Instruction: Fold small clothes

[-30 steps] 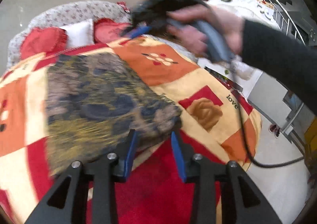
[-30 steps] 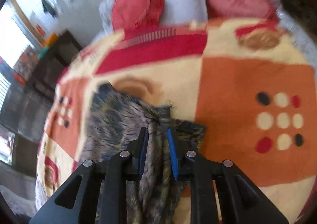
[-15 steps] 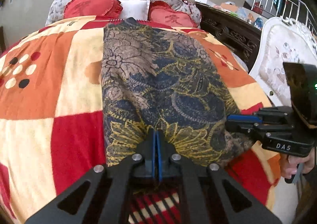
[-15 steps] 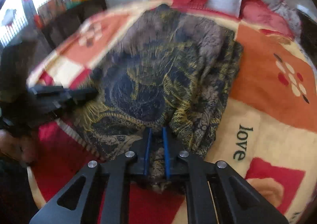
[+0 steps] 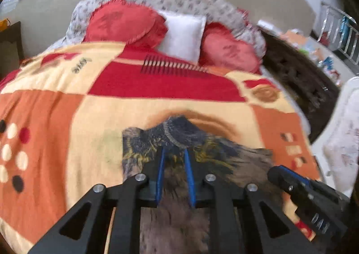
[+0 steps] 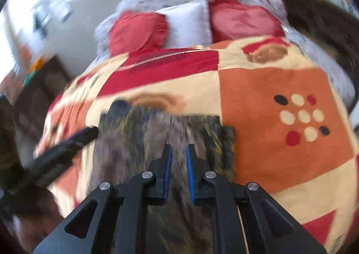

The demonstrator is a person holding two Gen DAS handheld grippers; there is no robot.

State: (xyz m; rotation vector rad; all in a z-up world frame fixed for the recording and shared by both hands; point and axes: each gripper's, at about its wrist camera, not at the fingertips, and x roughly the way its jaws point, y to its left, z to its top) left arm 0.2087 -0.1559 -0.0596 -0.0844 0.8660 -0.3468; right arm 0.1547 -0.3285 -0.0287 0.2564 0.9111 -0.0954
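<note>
A dark floral patterned garment (image 5: 179, 141) with blue, brown and yellow print lies folded on the blanket-covered bed; it also shows in the right wrist view (image 6: 139, 132). My left gripper (image 5: 175, 153) hovers over its far edge, blue-padded jaws a little apart with cloth seen between them. My right gripper (image 6: 178, 149) is over the same garment near its right side, jaws also slightly apart. Each gripper shows in the other's view: the right gripper's fingers (image 5: 298, 184) at the lower right, the left gripper's fingers (image 6: 67, 144) at the left. Both views are motion-blurred.
The bed carries an orange, red and cream patchwork blanket (image 5: 56, 119). Two red heart cushions (image 5: 125, 22) and a white pillow (image 5: 181, 34) lean on the floral headboard. A dark carved wooden piece (image 5: 298, 83) stands at the right, dark furniture (image 6: 40, 94) at the left.
Both grippers swung forward over the bed, carrying the near edge of the garment toward the headboard. The garment now lies folded and shorter. Both jaws have parted slightly from the pinched state.
</note>
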